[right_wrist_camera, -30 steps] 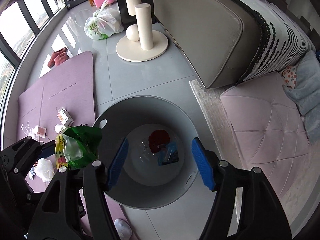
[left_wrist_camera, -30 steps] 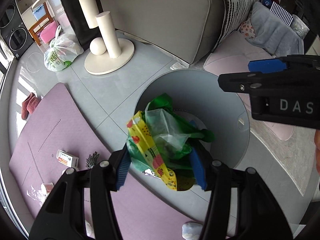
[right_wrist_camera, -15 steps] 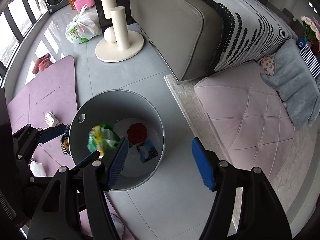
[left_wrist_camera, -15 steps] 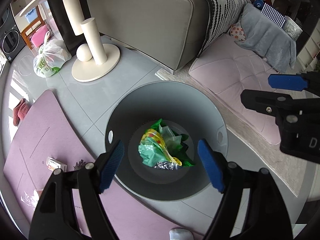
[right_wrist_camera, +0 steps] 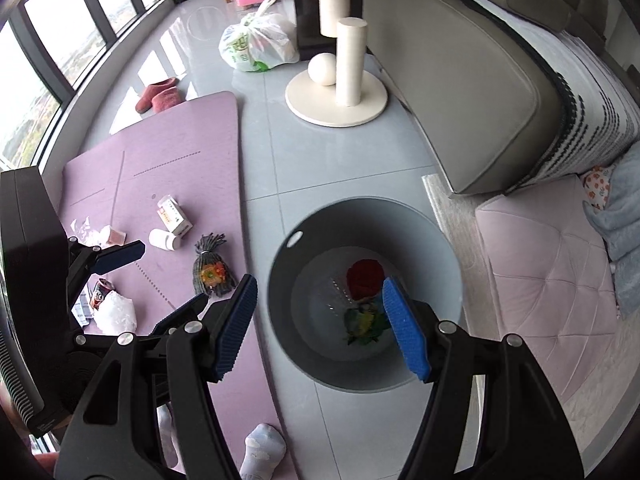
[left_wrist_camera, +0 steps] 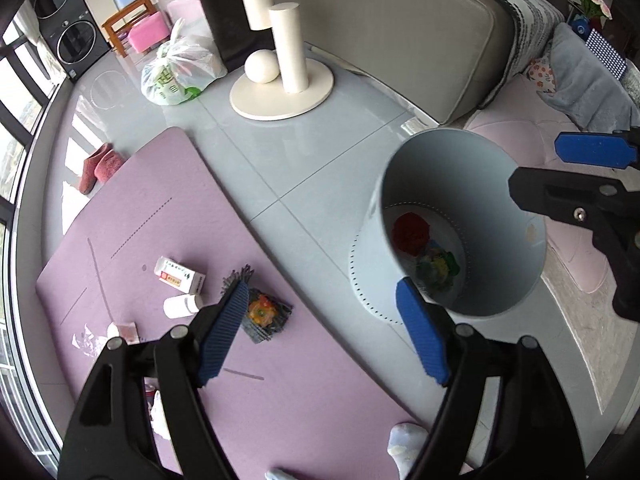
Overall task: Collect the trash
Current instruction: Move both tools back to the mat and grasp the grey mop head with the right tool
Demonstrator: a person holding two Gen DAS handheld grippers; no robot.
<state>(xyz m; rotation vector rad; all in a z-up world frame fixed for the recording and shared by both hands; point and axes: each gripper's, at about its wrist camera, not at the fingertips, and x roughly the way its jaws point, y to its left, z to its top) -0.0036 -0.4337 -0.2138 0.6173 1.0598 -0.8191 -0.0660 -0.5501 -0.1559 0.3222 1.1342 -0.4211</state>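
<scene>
The grey bin stands on the floor tiles beside the purple mat. A green and yellow wrapper lies at its bottom next to a red item. My left gripper hovers open and empty over the mat's edge, left of the bin. Above the bin's near rim my right gripper is also open and empty. On the mat lie a small box, a white bottle and a dark snack bag.
A can and a crumpled white bag lie on the mat near the left gripper. A grey sofa, a pink ottoman, a cream post stand, a tied plastic bag and slippers ring the area. A socked foot is below.
The left gripper opened and let the green and yellow wrapper fall into the bin, then swung left toward the mat. The right gripper shifted too and stayed open.
</scene>
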